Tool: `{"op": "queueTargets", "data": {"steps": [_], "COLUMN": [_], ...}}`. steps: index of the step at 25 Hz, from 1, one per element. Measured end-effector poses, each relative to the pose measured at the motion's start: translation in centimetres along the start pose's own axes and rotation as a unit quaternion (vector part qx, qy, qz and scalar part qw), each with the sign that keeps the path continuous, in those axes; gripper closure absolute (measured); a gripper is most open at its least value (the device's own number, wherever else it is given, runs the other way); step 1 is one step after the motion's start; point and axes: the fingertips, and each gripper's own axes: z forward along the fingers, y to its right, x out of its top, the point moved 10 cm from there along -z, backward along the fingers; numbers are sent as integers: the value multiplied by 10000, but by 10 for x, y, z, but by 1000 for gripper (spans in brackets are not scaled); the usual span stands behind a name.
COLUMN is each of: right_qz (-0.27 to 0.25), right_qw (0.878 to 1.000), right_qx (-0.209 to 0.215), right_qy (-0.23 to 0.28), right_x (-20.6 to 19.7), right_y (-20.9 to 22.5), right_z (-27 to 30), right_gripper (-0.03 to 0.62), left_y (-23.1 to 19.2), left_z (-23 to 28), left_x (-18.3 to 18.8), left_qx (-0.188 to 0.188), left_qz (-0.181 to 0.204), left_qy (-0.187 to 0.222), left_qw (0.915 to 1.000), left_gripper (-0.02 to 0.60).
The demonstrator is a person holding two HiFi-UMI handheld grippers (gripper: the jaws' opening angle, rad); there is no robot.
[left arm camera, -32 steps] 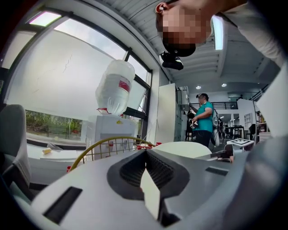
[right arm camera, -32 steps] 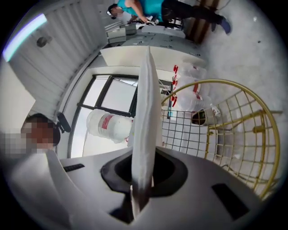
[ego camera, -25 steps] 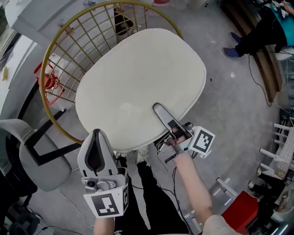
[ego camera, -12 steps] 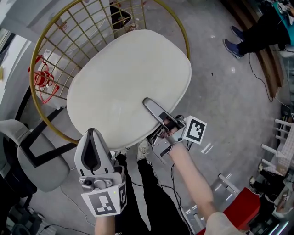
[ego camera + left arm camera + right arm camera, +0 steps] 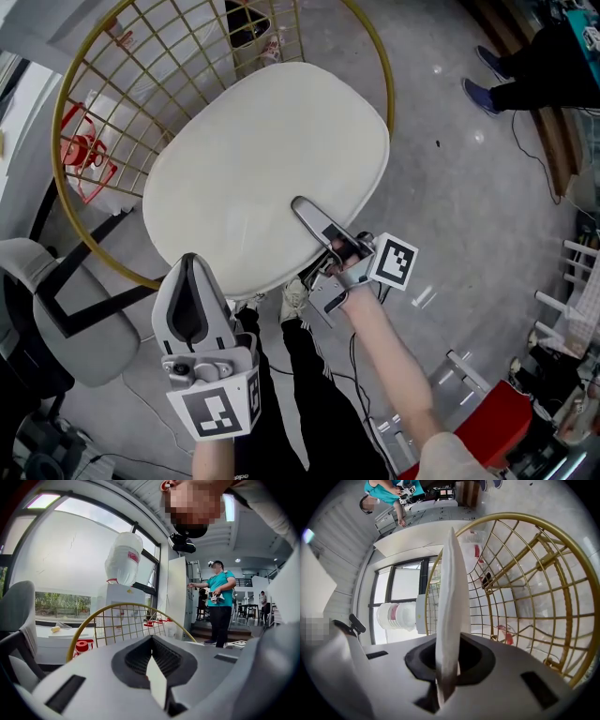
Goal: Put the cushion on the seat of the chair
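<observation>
The left gripper (image 5: 193, 267) sits nearest, at the near-left edge of the cushion (image 5: 272, 150). Its jaws are drawn together at the tips, and I judge it holds nothing. A pale sliver shows in the hollow behind the tips, but I cannot tell what it is. A little farther and to the right, the right gripper (image 5: 305, 211) is clamped on the cushion's near edge, pads pressed on both faces. The cushion lies spread over the round seat of the gold wire chair (image 5: 141, 56). No view settles whether it rests on the seat or hangs just above it.

The main risk is that single pinch. With only one near-right point held, the soft pad could sag or swing about the pads and land askew. Its right side sits close to the wire rim, so it could end up over the rim there instead of inside it. A thin edge could also slide out of the jaws before the cushion is settled. A careless release could leave the near edge hanging off the front.

The marker cube (image 5: 396, 264) on each gripper bears only black-and-white squares, no letters. Beyond the chair, an upturned water bottle (image 5: 124, 557) has a red label band, but its print is too small to read.
</observation>
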Motion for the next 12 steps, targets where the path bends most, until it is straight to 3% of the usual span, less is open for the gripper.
{"op": "queueTargets", "data": {"steps": [12], "right_qz": [107], "right_qw": [9996], "right_qx": [-249], "right_qy": [42], "right_x": [11], "right_y": [34], "right_z": [-7], "right_gripper": [551], "left_y": [-1], "left_z": [1], "left_x": [-8], "left_qx": [-81], "left_qz": [116], "left_qy": [-67], "left_qw": [9999], "left_gripper": [568]}}
